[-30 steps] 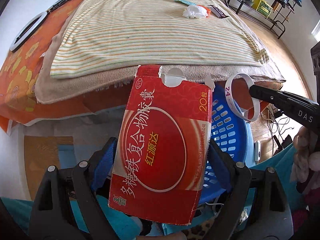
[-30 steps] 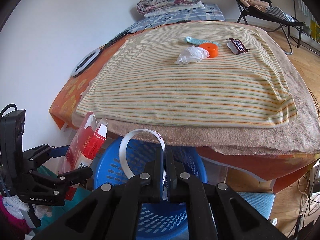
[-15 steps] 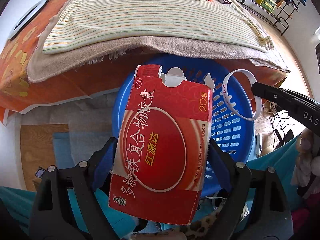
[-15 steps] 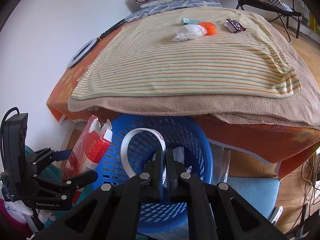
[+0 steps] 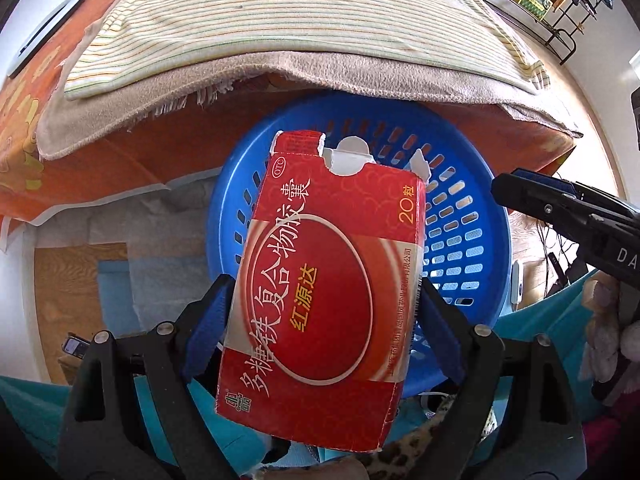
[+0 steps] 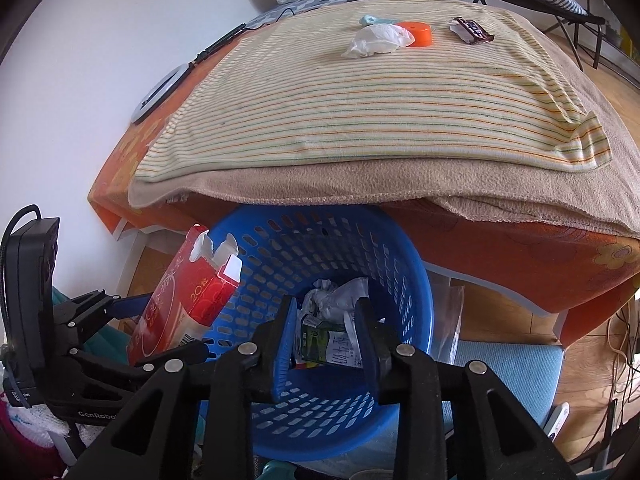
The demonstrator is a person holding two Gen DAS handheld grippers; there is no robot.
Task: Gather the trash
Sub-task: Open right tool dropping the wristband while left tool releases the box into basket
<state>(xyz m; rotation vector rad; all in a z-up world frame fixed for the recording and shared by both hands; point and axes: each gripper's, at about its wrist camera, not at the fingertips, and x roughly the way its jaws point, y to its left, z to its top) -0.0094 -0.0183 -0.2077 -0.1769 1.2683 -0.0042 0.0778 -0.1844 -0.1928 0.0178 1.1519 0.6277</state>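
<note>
1. The bed [image 6: 360, 120], covered by a striped blanket [image 6: 340, 92] over a beige one, overhangs the far rim of the blue basket [image 6: 416, 280] at twelve o'clock. That overhang is judged the main obstacle, so the drop should be made over the near, uncovered half of the basket.

2. The blue basket stands on the floor at the foot of the bed. Crumpled paper [image 6: 336, 296] and a green-and-white carton [image 6: 328, 346] already lie at its bottom.

3. The red medicine box [image 5: 328, 280] is clamped across its width by the left gripper [image 5: 320, 316], whose jaws stand wide on it. In the left wrist view the box hangs over the basket's near side, its torn flaps toward twelve o'clock. It should be brought well inside the rim before release, as in the right wrist view it sits at the basket's nine o'clock edge and could tip outside.

4. The right gripper [image 6: 326, 340] hangs over the basket's middle; its jaws are opening and nothing is seen between them. It is best kept clear of the box's fall, since it lies near three o'clock of the box.

5. Further trash waits on the bed at twelve o'clock, well apart from the basket: a white tissue [image 6: 378, 40], an orange cap [image 6: 418, 34] touching it, a candy wrapper [image 6: 470, 30] and a pale blue item [image 6: 370, 20].

6. A white ring-shaped object [image 6: 164, 92] lies on the bed at ten o'clock.
</note>
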